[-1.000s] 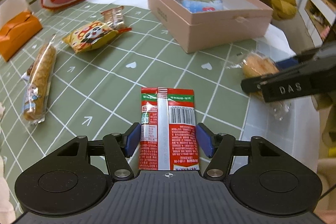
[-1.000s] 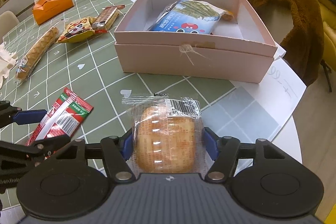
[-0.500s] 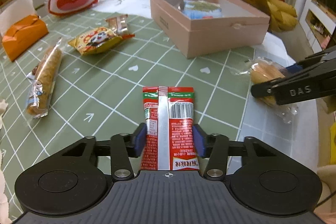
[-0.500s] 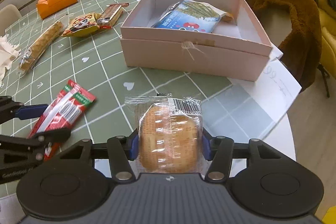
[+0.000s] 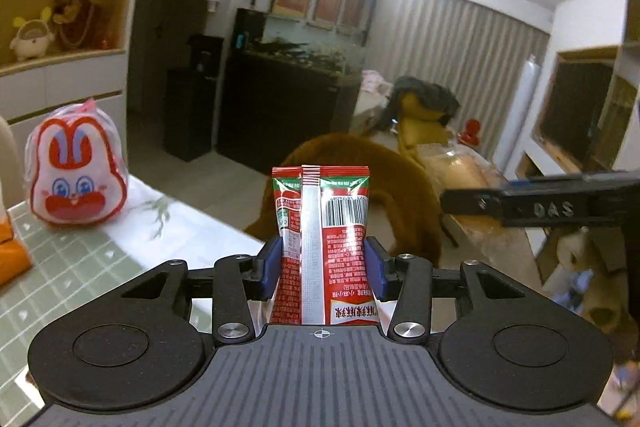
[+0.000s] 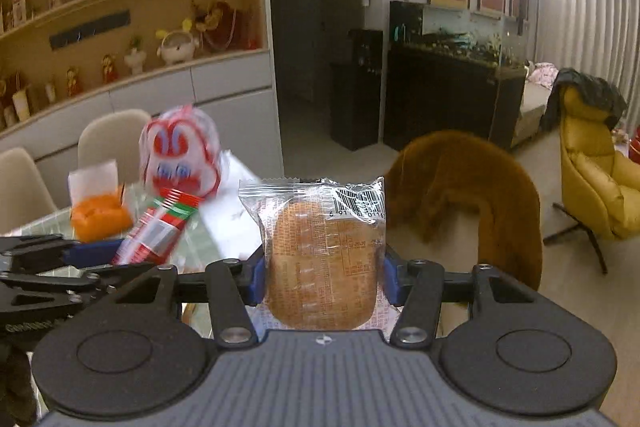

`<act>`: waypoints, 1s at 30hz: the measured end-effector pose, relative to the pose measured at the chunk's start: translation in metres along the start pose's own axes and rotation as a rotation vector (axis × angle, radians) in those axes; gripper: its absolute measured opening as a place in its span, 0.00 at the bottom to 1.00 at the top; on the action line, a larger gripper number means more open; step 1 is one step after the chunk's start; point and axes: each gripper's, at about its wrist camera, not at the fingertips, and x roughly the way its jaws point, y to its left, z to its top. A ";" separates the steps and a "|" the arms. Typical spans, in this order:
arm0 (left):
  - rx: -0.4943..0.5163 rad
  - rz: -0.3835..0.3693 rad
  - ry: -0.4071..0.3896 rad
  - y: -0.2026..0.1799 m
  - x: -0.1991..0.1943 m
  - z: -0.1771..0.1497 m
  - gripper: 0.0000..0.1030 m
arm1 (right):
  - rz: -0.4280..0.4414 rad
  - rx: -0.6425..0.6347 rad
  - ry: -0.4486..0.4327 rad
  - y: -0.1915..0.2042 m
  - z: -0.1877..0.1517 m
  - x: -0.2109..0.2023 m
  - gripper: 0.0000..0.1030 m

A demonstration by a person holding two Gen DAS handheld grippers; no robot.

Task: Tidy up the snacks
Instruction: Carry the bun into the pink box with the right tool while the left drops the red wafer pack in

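Note:
My left gripper is shut on a red and green snack packet, which stands upright between the blue pads, lifted off the table. My right gripper is shut on a clear-wrapped round cake, also held up in the air. In the right wrist view the left gripper shows at the lower left with the red packet in it. In the left wrist view the right gripper reaches in from the right edge with the wrapped cake beyond it. The pink box is out of view.
A rabbit-face bag stands on the green checked tablecloth at the left. An orange tissue box sits beside it. A brown fur-covered chair back is ahead, a yellow armchair farther right.
Both grippers closed on their snacks on the table, then rose with them. The views now look across the room instead of down at the table and pink box.

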 end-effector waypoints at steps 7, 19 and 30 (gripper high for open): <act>-0.154 -0.008 0.181 0.009 0.096 -0.044 0.48 | 0.030 0.049 0.153 -0.022 -0.019 0.093 0.52; -0.321 -0.017 0.273 0.025 0.139 -0.095 0.49 | 0.098 0.128 0.231 -0.037 -0.049 0.168 0.67; -0.352 0.198 0.151 0.095 0.032 -0.090 0.49 | 0.115 0.092 0.320 0.009 -0.080 0.155 0.70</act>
